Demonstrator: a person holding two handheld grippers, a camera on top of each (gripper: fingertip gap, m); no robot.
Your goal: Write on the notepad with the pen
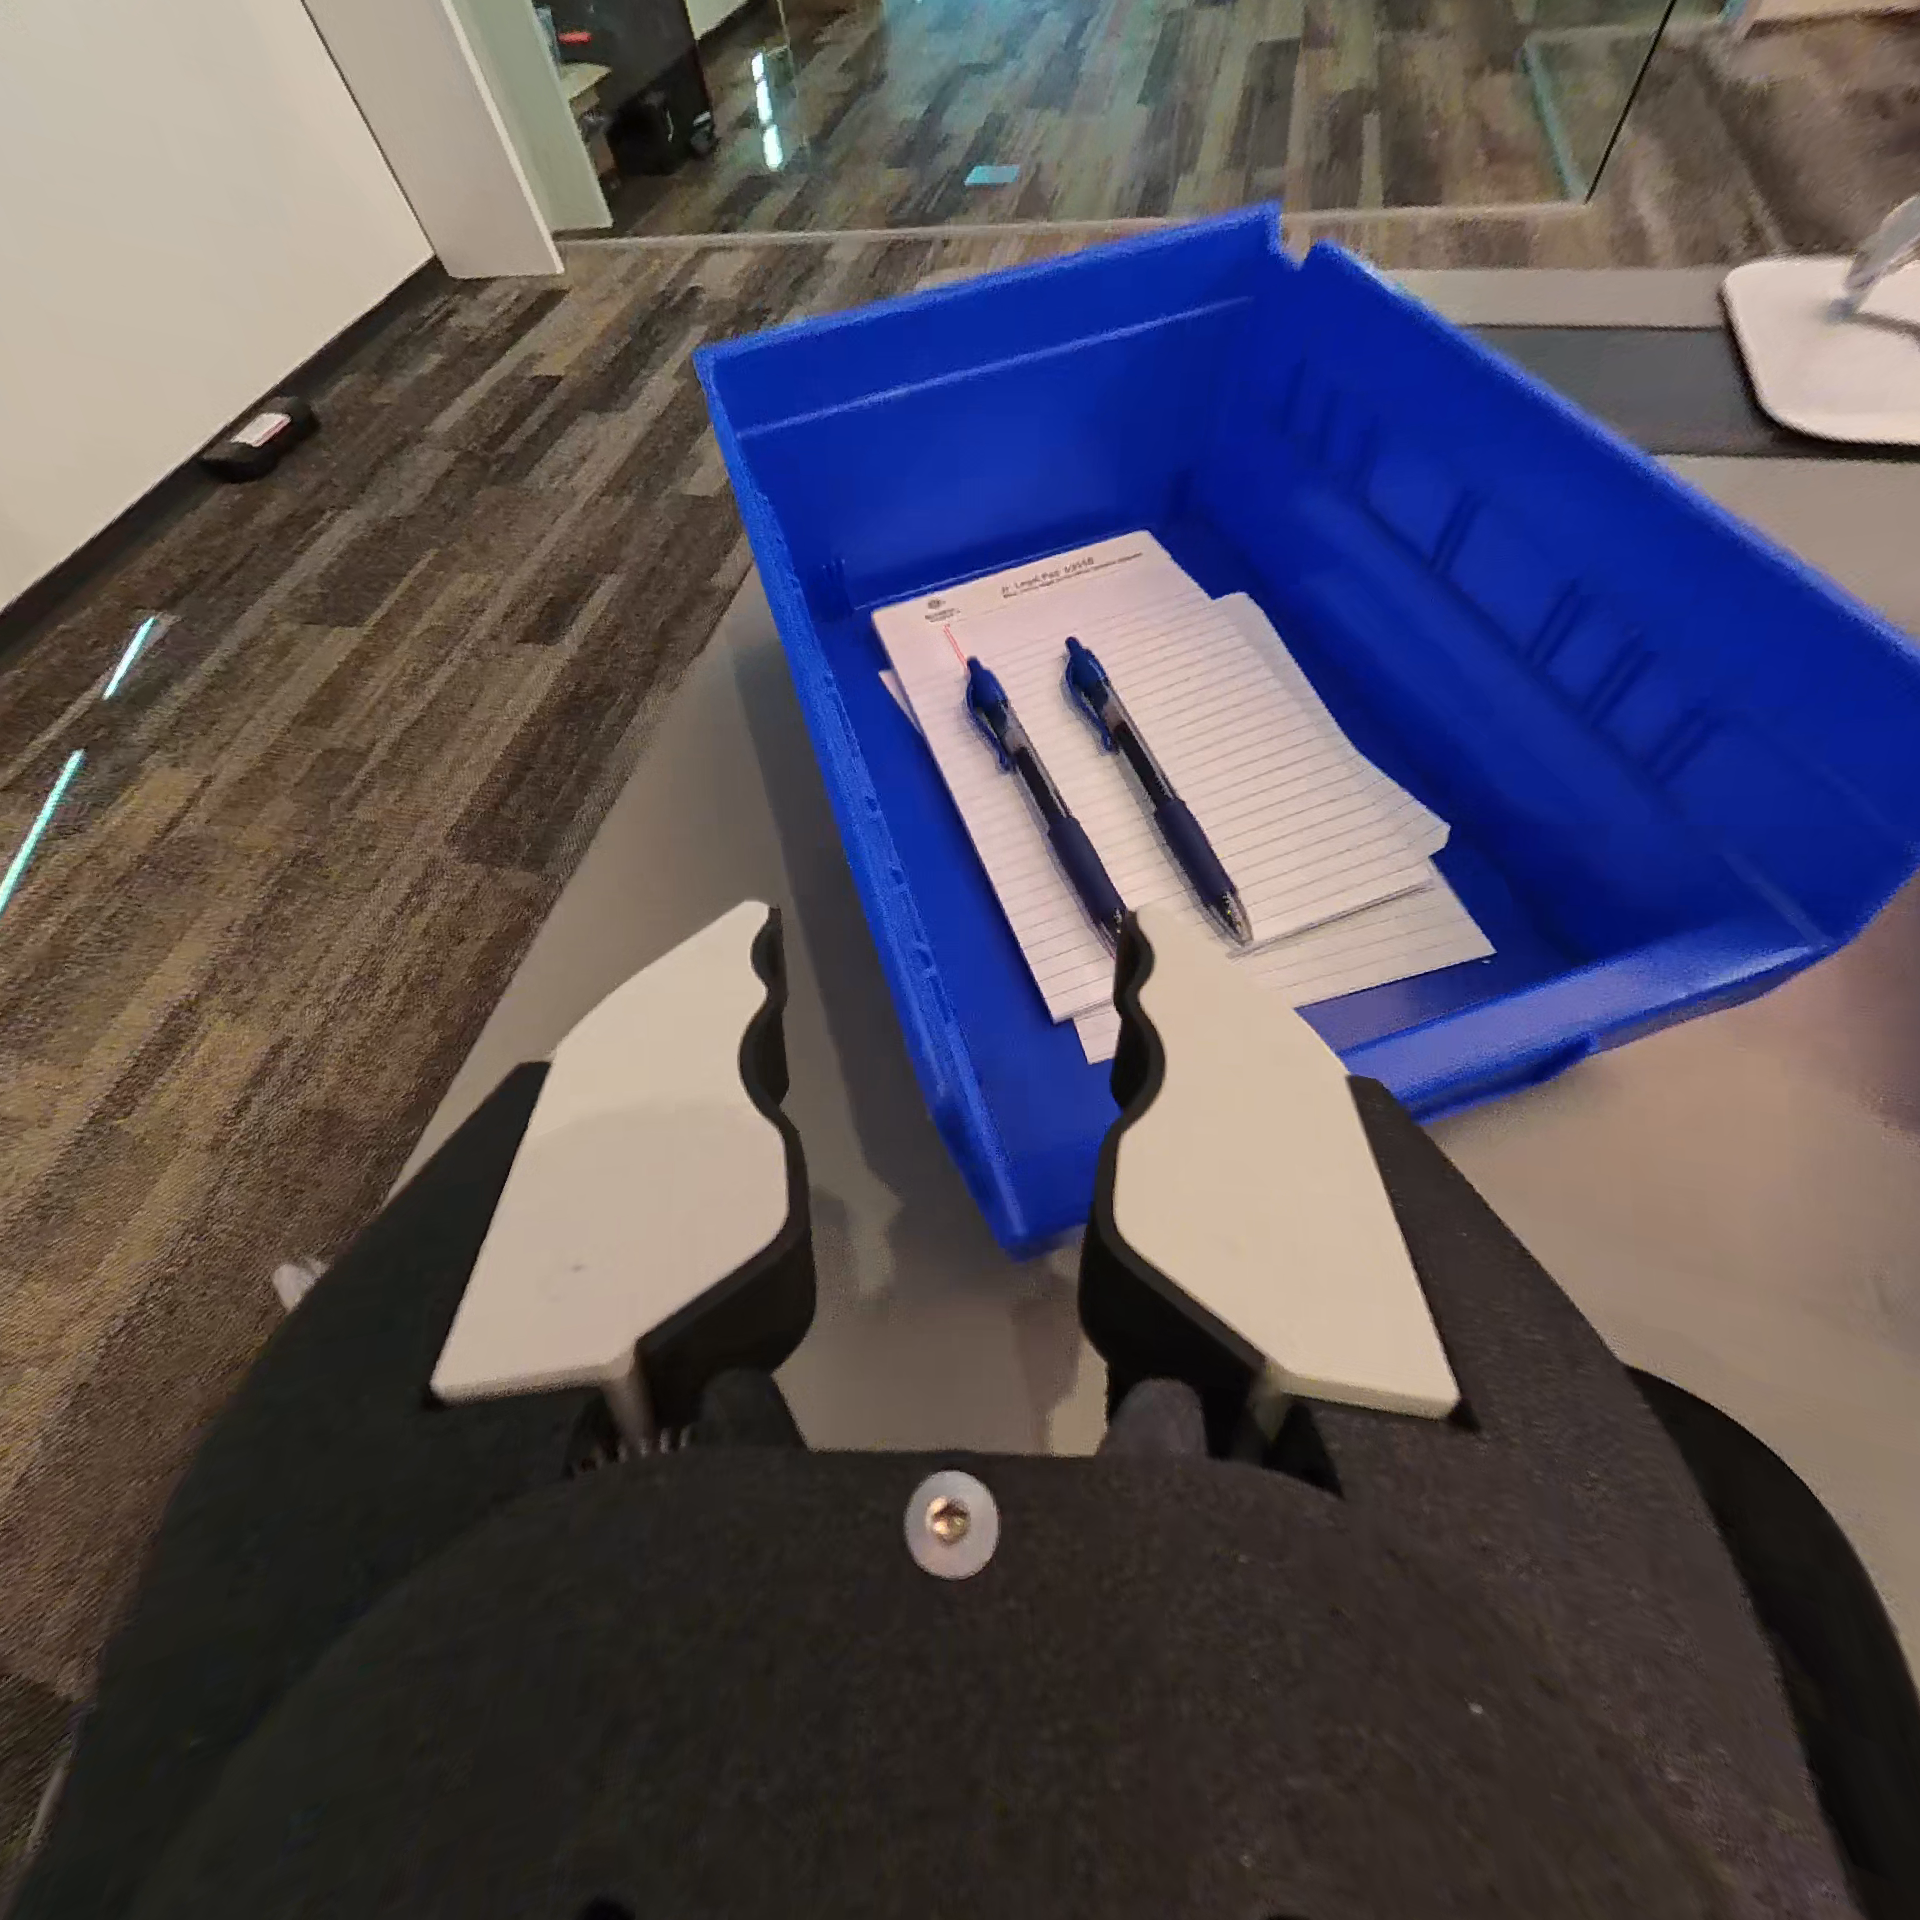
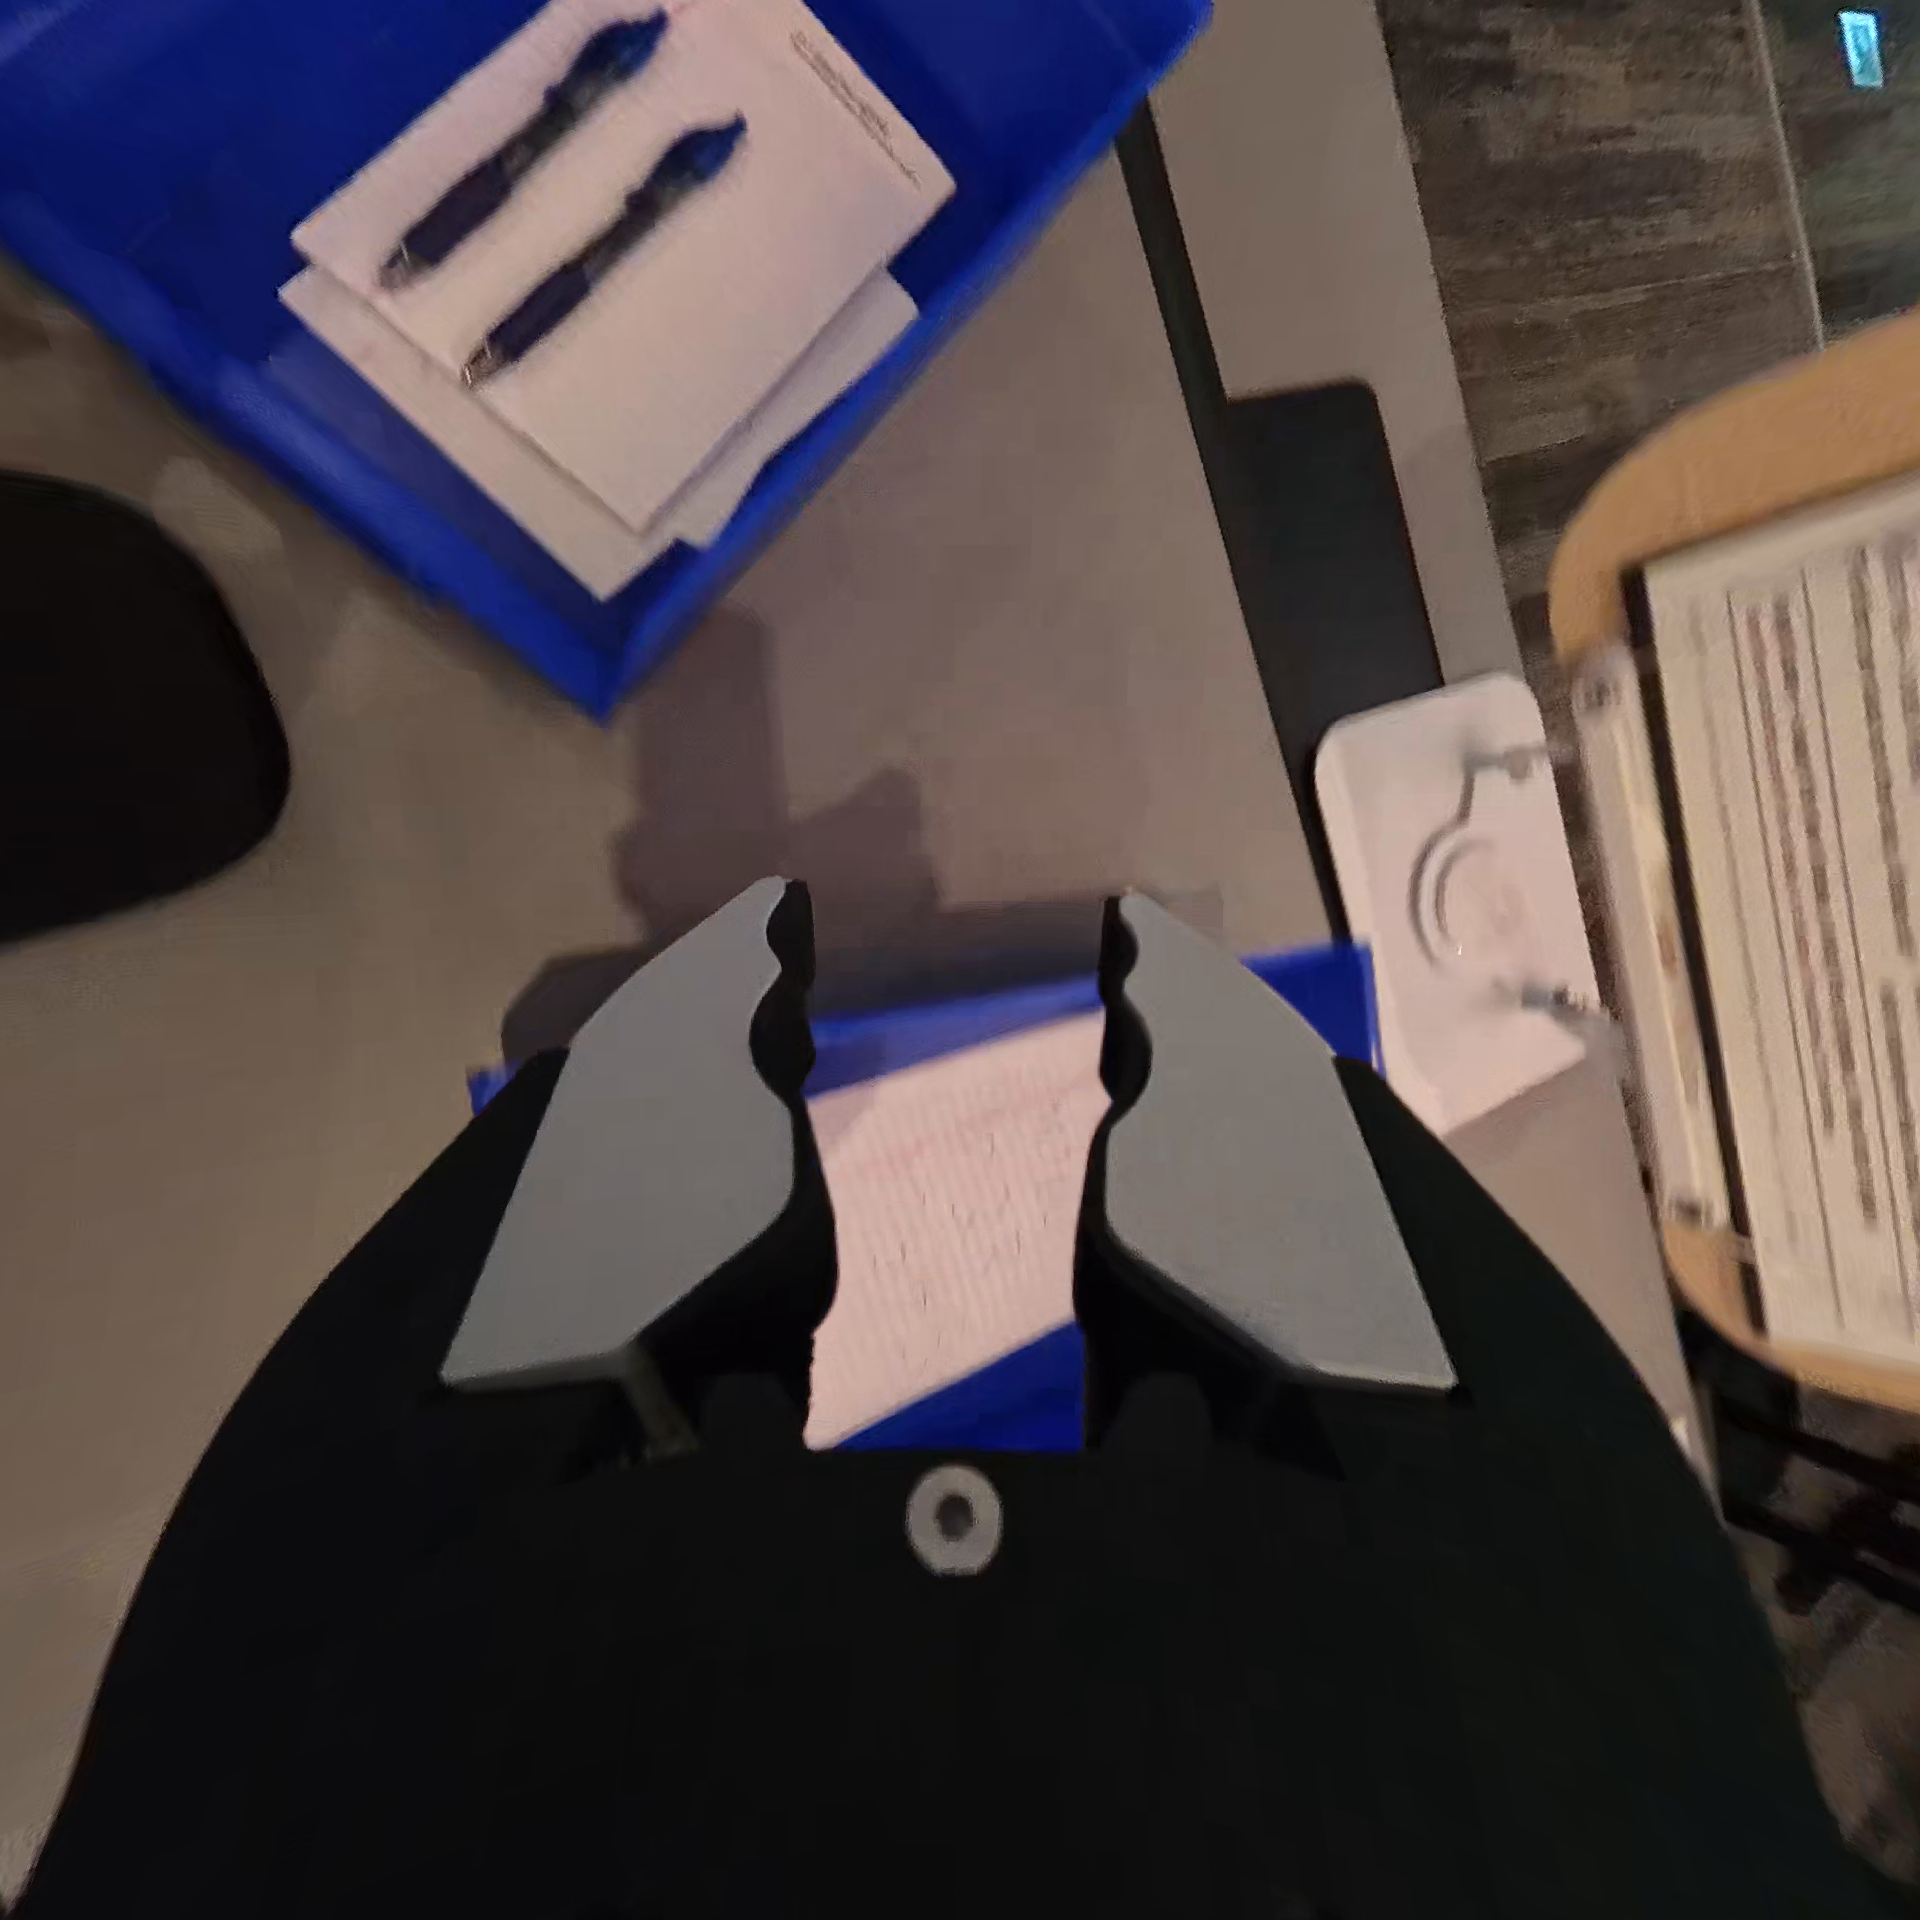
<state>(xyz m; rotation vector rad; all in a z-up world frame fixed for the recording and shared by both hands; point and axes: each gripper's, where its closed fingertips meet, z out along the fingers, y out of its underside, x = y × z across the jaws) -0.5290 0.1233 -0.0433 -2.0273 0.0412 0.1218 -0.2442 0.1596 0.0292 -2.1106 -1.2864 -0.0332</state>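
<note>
A blue bin [image 1: 1039,416] stands on the grey table and holds stacked lined notepads [image 1: 1268,748]. Two blue pens [image 1: 1044,810] [image 1: 1158,800] lie side by side on the top pad. My left gripper [image 1: 951,920] is open and empty, over the bin's near left wall, its right fingertip just short of the left pen's tip. In the blurred right wrist view the same bin [image 2: 468,561], pads [image 2: 727,312] and pens [image 2: 540,312] show at the upper left. My right gripper [image 2: 954,896] is open and empty above another lined notepad [image 2: 935,1195] in a blue holder [image 2: 935,1029].
A white stand base [image 1: 1818,353] [image 2: 1455,883] sits on the table to the right. A round wooden table with a printed sheet [image 2: 1766,935] is beyond the table edge. A black shape [image 2: 104,707] sits at the left. Carpeted floor [image 1: 312,831] lies left of the table. From my left tips it is roughly 15 centimeters to the black shape [image 2: 104,707]; from my right, 20 centimeters.
</note>
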